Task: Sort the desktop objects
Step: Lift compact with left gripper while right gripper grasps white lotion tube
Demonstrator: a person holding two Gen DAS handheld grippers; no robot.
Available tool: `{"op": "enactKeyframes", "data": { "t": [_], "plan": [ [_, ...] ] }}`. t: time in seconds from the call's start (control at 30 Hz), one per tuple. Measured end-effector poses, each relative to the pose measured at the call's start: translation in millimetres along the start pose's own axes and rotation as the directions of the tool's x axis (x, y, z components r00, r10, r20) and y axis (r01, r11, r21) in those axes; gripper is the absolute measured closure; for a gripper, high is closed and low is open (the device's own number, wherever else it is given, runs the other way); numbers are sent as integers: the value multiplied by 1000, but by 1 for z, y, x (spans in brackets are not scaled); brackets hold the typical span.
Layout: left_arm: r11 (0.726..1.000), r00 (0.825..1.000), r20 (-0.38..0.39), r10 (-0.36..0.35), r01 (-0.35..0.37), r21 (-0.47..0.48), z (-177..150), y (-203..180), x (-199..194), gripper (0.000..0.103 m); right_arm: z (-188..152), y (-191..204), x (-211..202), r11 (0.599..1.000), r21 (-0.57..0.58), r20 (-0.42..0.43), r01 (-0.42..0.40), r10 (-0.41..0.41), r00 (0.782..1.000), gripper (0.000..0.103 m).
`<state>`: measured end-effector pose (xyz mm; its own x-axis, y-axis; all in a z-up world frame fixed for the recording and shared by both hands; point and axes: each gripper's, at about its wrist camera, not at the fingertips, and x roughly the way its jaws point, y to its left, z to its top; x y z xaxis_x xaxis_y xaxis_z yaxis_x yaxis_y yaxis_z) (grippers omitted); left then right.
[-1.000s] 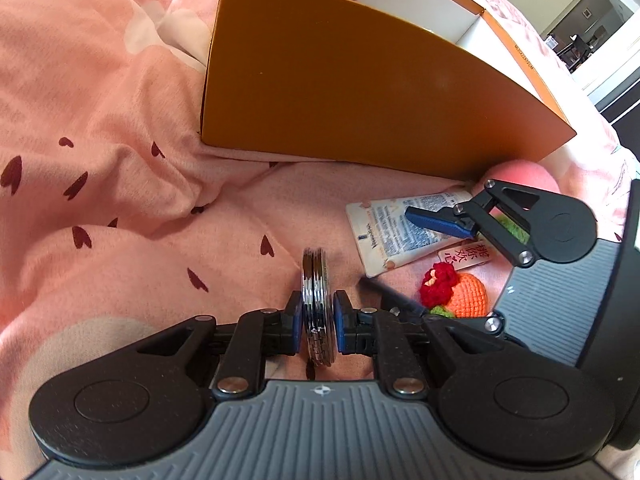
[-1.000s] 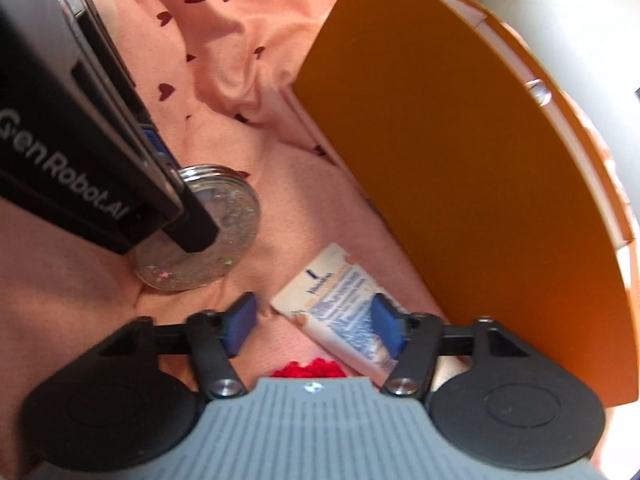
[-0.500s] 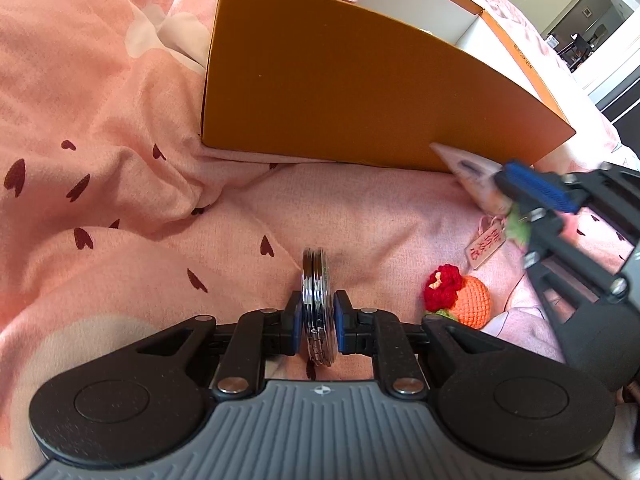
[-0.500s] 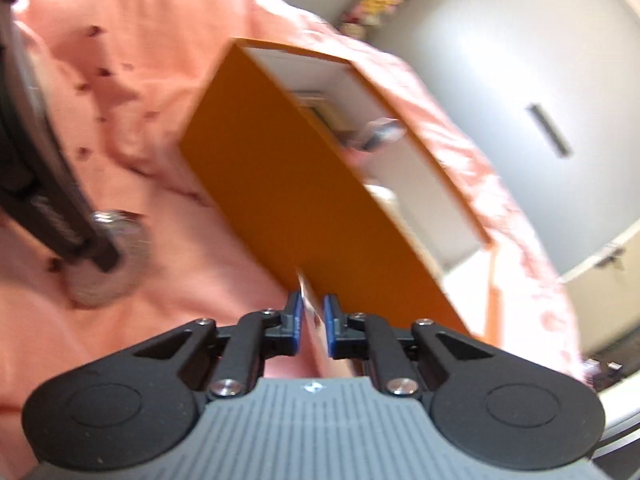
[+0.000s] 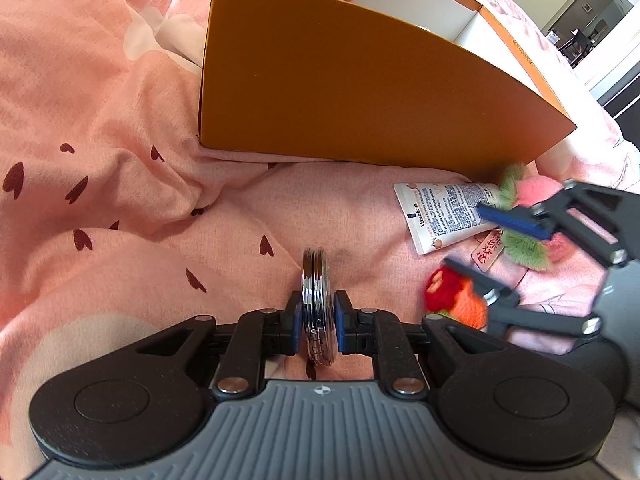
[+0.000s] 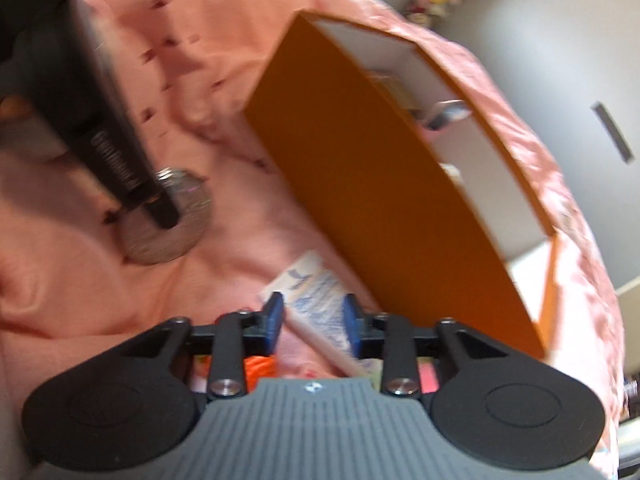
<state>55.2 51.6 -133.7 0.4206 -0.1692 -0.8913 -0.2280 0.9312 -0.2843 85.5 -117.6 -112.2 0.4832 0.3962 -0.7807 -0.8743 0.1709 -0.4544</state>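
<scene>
Pink bedspread (image 5: 120,80) with dark heart prints, rumpled into folds, under everything; pale wall and a doorway behind. Orange box (image 5: 360,92) with white compartments on the cloth at the far side, a few small items inside, too blurred to name. Left gripper (image 5: 317,322) clenched on a round silver compact mirror (image 5: 316,280), held on edge, lower rim touching the cloth, well short of the box wall. In the right wrist view, that same mirror (image 6: 168,224) seen as a disc beside the left tool's black finger. Right gripper (image 6: 312,318) with jaws opening, a white hand-cream tube (image 6: 316,292) lying between the blue pads, flat on the cloth just beside the box's near wall; pads apparently clear of it, though the frame is smeared. Tube (image 5: 444,212) in the left view with its far end against the box corner, one blue finger (image 5: 512,220) crossing it. Close by on the right: a crocheted red-and-orange charm (image 5: 452,296), a small tag with red lettering (image 5: 488,248), and a pink and green fluffy toy (image 5: 532,216), partly hidden by the right tool.
</scene>
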Motion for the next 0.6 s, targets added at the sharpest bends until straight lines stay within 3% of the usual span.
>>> {"op": "enactKeyframes", "data": {
  "t": [0.07, 0.2, 0.37, 0.43, 0.6],
  "plan": [
    [1000, 1000, 0, -1, 1, -2, 0, 0, 0, 86, 4, 2, 9, 1000, -23, -7, -3, 3, 1000, 61],
    [1000, 1000, -1, -2, 2, -3, 0, 0, 0, 86, 13, 10, 32, 997, -76, -37, 13, -16, 999, 47],
    [1000, 1000, -3, -7, 7, -9, 1, 1, 2, 86, 15, 22, 51, 996, -82, -82, 45, -51, 995, 47],
    [1000, 1000, -2, -8, 8, -11, 1, 1, 2, 86, 14, 25, 46, 994, -76, -74, 81, -87, 994, 71],
    [1000, 1000, 0, -7, 7, -14, 2, 1, 1, 86, 10, 23, 20, 970, -35, -25, 239, -240, 970, 92]
  ]
}}
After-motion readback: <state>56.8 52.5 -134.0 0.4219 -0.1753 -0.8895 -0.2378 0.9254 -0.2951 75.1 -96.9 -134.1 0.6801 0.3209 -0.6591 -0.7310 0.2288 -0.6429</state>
